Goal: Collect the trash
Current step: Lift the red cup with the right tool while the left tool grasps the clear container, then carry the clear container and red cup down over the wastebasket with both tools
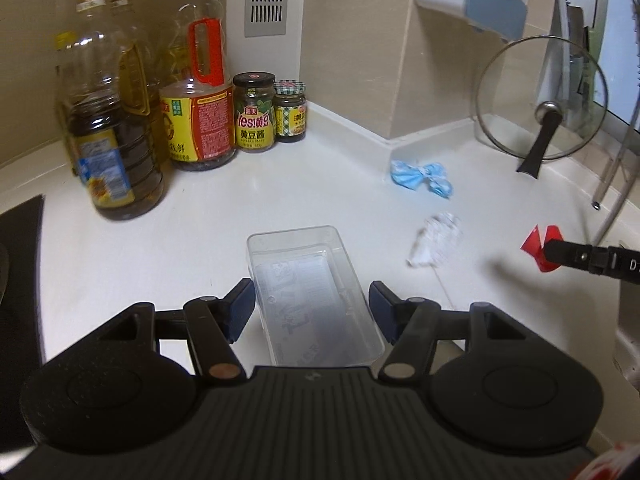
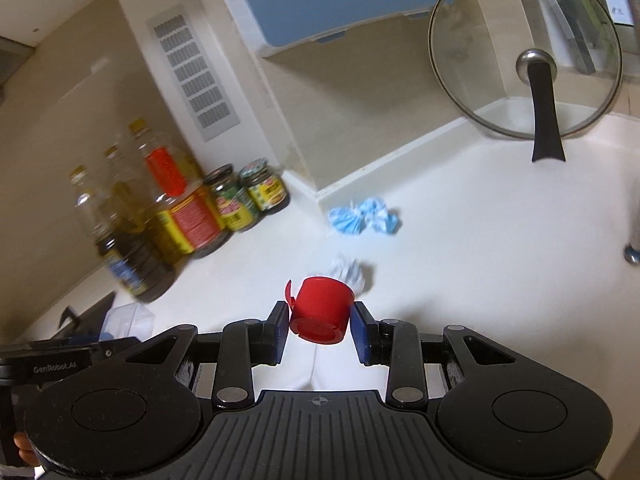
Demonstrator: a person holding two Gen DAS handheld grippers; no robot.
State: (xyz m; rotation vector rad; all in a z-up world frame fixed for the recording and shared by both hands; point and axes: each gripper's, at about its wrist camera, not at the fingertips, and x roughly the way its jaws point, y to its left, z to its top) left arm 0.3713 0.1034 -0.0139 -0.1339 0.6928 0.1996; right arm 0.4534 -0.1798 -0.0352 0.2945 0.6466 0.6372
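Right wrist: right claw (image 2: 320,320) pinches red cap (image 2: 320,310); left claw (image 1: 312,312) spread around clear bin (image 1: 256,248)

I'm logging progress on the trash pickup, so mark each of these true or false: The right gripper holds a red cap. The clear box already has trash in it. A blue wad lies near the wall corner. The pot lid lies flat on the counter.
1. The right gripper holds a red cap: true.
2. The clear box has trash in it: false, no trash shows inside.
3. A blue wad lies near the wall corner: true.
4. The pot lid lies flat: false, it stands on edge against the wall.
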